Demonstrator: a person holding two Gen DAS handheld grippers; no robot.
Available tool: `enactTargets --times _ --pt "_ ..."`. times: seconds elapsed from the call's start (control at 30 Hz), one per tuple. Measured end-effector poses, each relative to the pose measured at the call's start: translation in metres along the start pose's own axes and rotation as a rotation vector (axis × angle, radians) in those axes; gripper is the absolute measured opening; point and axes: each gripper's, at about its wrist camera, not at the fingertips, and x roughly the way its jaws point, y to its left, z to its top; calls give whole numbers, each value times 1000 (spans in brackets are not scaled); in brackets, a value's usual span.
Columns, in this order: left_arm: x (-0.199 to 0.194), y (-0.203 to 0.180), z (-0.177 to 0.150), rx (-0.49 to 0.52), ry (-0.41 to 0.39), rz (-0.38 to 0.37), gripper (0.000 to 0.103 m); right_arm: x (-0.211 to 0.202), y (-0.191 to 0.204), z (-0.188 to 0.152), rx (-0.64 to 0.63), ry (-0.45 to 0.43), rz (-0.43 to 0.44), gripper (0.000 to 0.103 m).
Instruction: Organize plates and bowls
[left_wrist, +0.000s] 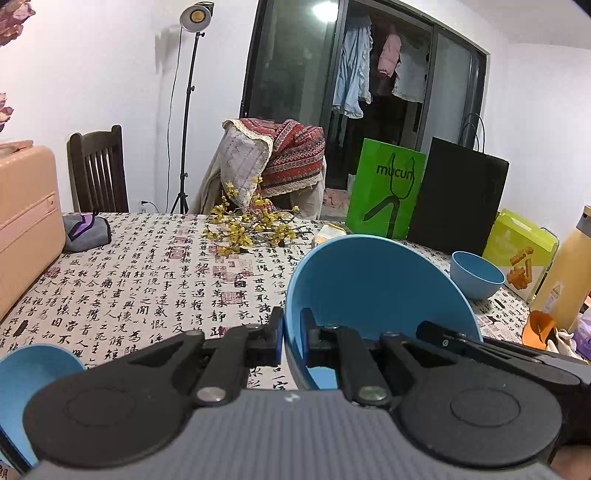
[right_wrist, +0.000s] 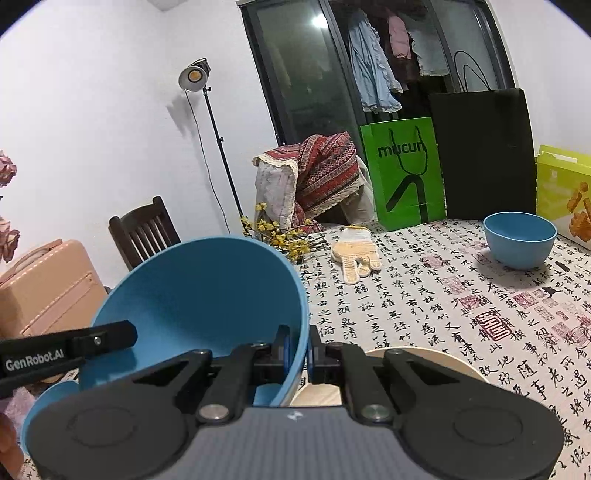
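Blue plastic sits pinched in both grippers: one big blue bowl is clamped by its rim from two sides and carried tilted above the surface. In the left wrist view the left gripper has one finger outside the bowl's left wall and the other inside, pads pressed on the rim. In the right wrist view the right gripper grips the opposite wall the same way, one finger inside the bowl and one outside.

Each camera also catches the other gripper's black arm reaching to the bowl's far rim. Just below the bowl on the left side, a second blue bowl's edge shows, partly hidden by the gripper body. Under the right gripper lies a pale round plate, mostly covered by it.

Further out, a small blue bowl stands upright on the calligraphy-print cloth, well apart from the held one. Near mid-surface lies a cream knitted glove, and beside it a spray of yellow flowers. At the back stand a green paper bag and a black bag, side by side, with a lime snack box near the small bowl. A pink suitcase sits at the left edge, and a studio lamp stands by the wall.
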Motion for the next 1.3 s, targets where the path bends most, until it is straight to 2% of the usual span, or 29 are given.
enactTargets --times 1.3 --pt "-25 59 -14 -45 -55 43 9 11 50 -19 -45 -3 92 9"
